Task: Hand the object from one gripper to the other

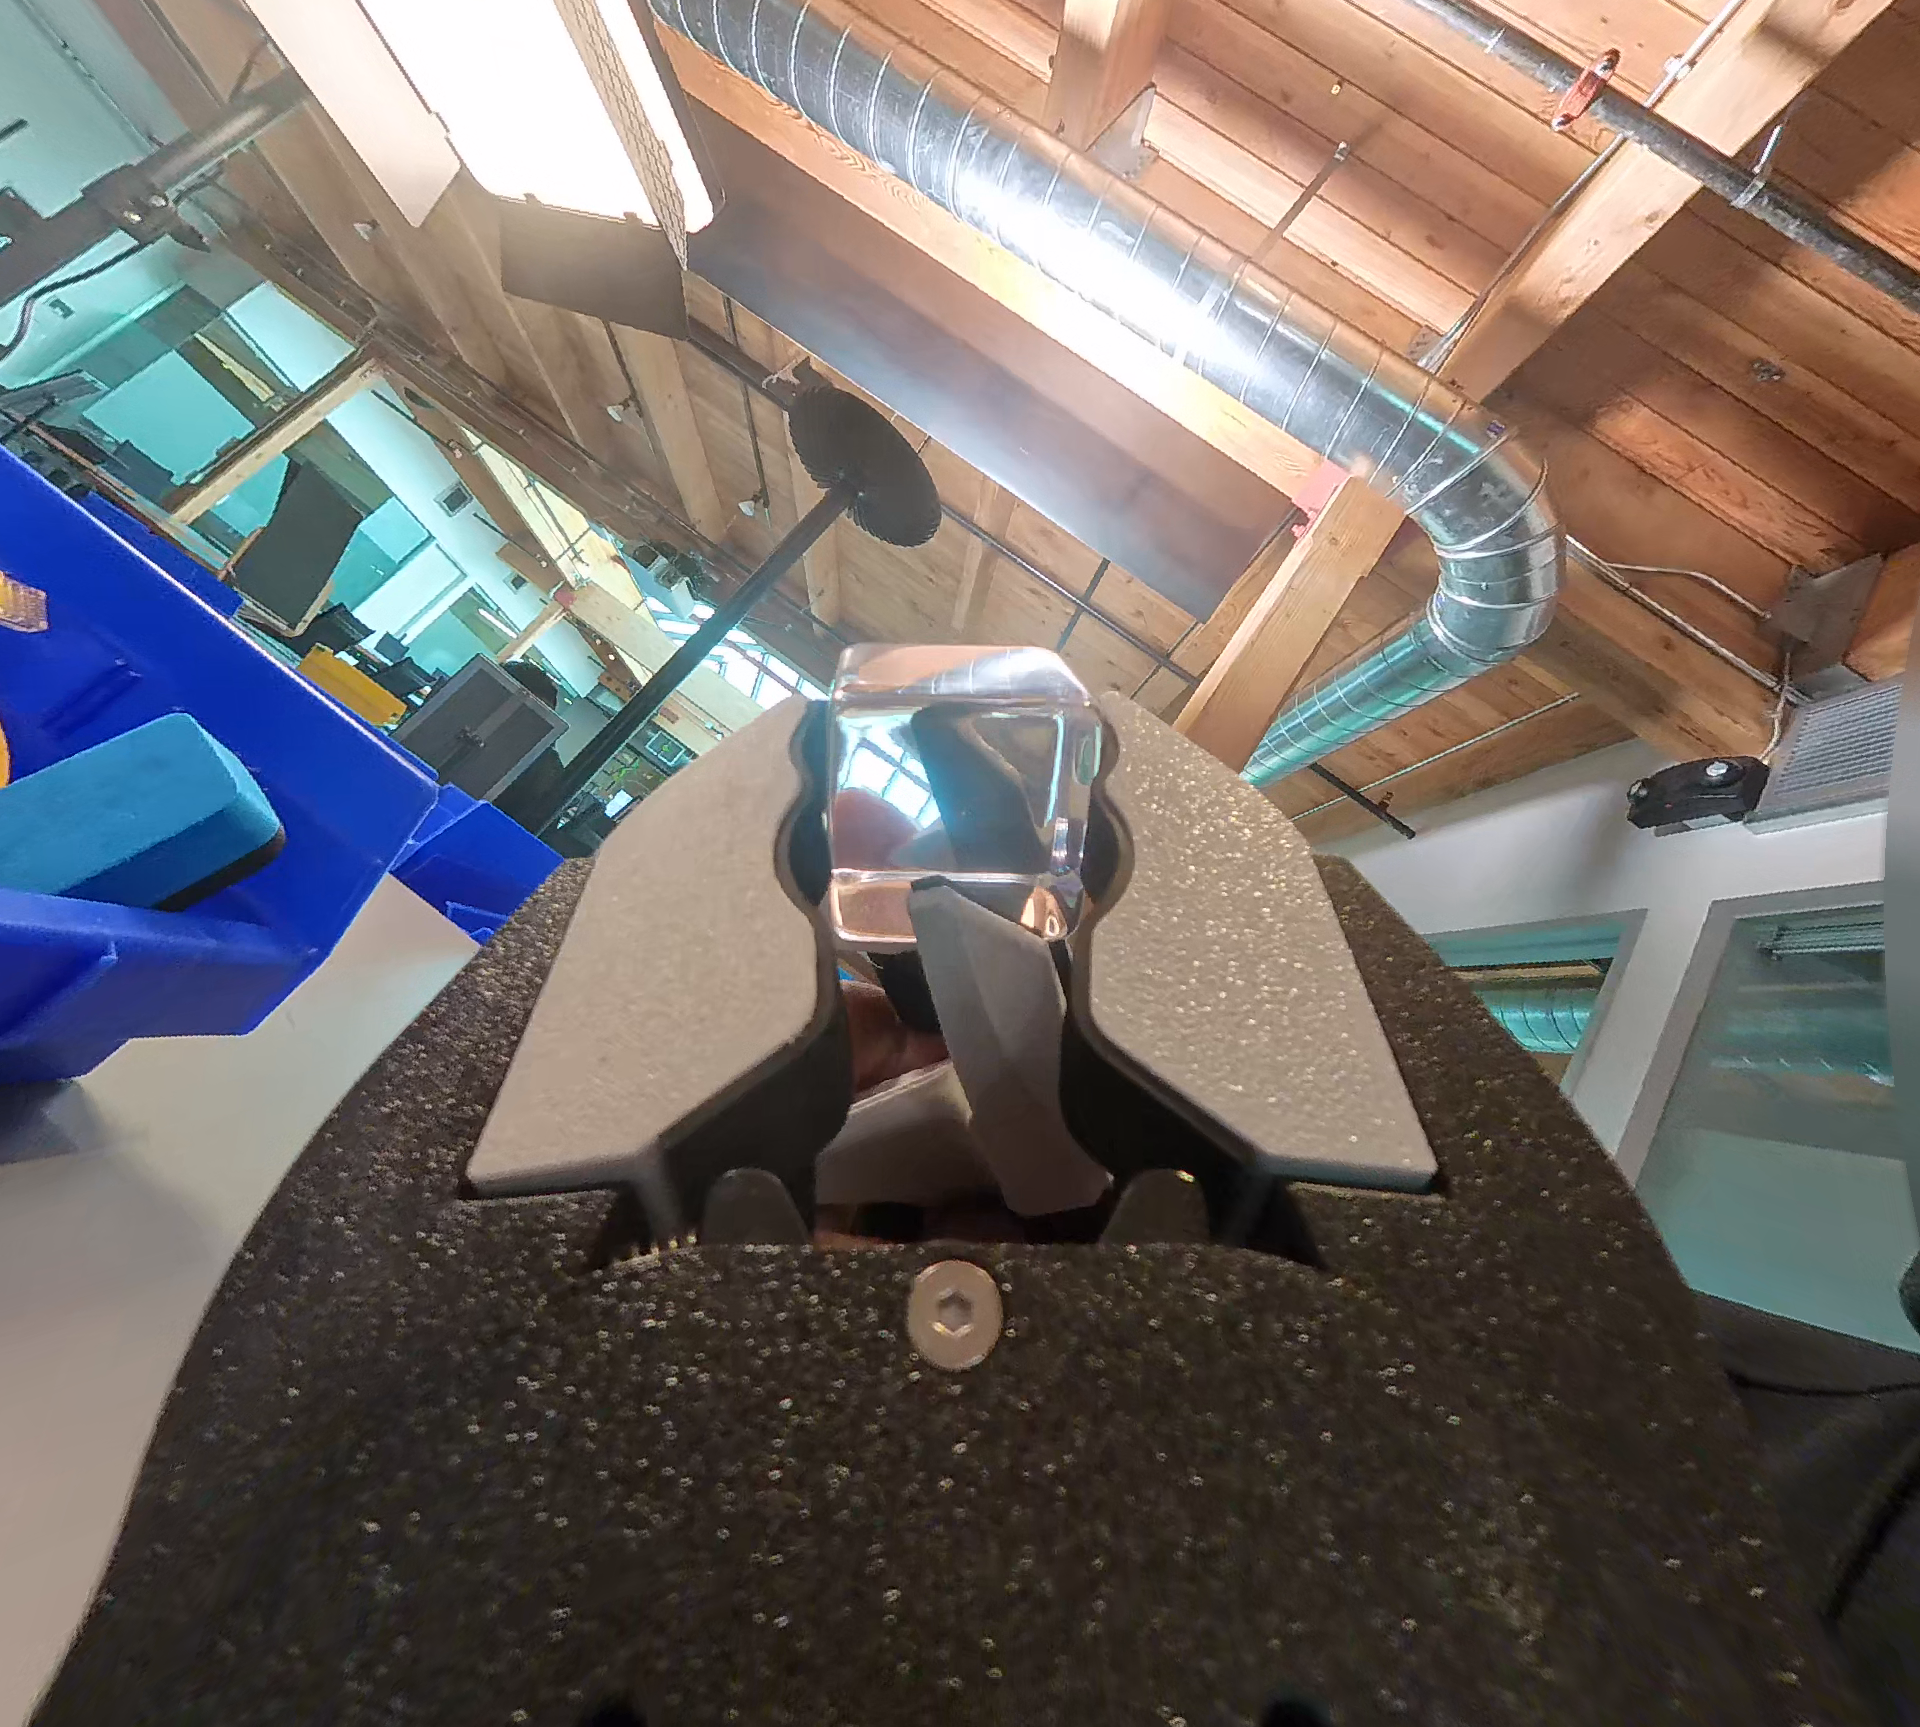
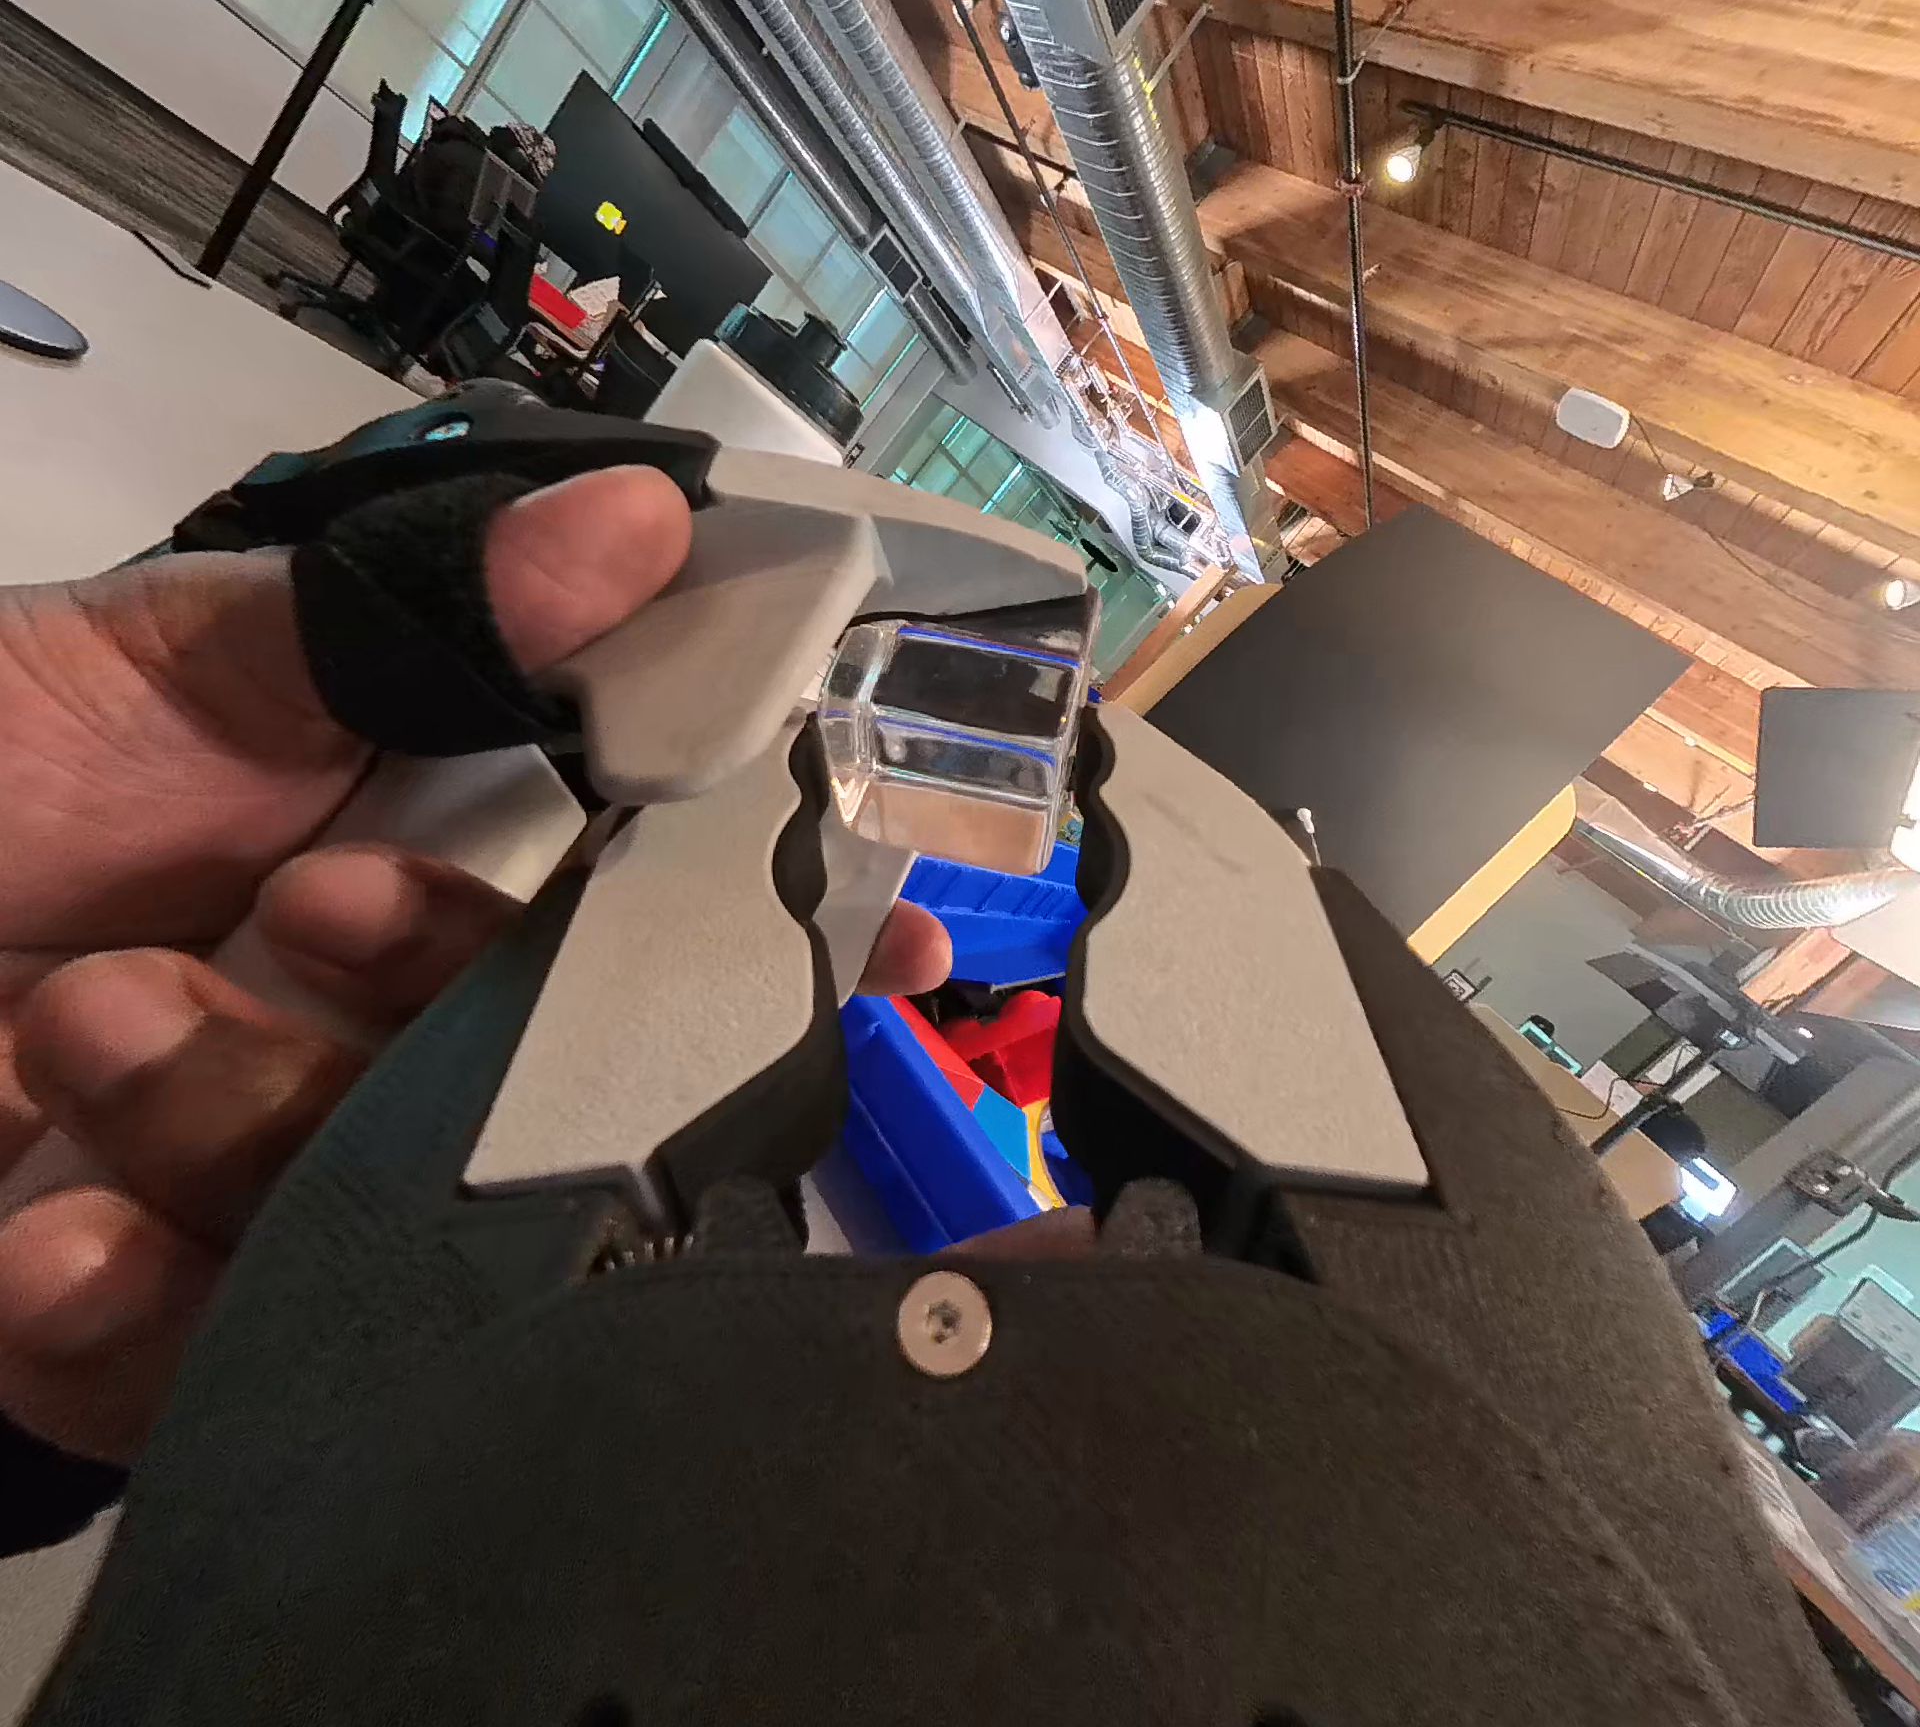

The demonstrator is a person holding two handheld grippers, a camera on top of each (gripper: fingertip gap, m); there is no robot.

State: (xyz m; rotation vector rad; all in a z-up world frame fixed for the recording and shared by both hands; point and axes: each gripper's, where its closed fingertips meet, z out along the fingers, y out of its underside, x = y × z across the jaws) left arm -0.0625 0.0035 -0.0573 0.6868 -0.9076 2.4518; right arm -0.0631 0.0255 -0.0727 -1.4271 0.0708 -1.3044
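Note:
A clear plastic cube (image 1: 966,804) sits between the tips of my left gripper (image 1: 951,742), whose jaws press on its two sides. One grey finger (image 1: 997,1054) of the right gripper touches the cube from below in this view. In the right wrist view the cube (image 2: 956,742) fills the gap between the tips of my right gripper (image 2: 935,732), touching both. The left gripper's grey fingers (image 2: 727,638) come in from the left, one above and one under the cube. A hand (image 2: 156,742) in a fingerless black glove holds that gripper. Both grippers point up towards the ceiling.
Blue plastic bins (image 1: 208,742) stand on a white table (image 1: 208,1158) to the left, one with a teal block (image 1: 125,825) in it. A blue bin (image 2: 935,1158) with red and coloured parts lies below the right gripper. A bright light panel (image 1: 468,15) hangs overhead. The grippers are tip to tip, or close to it.

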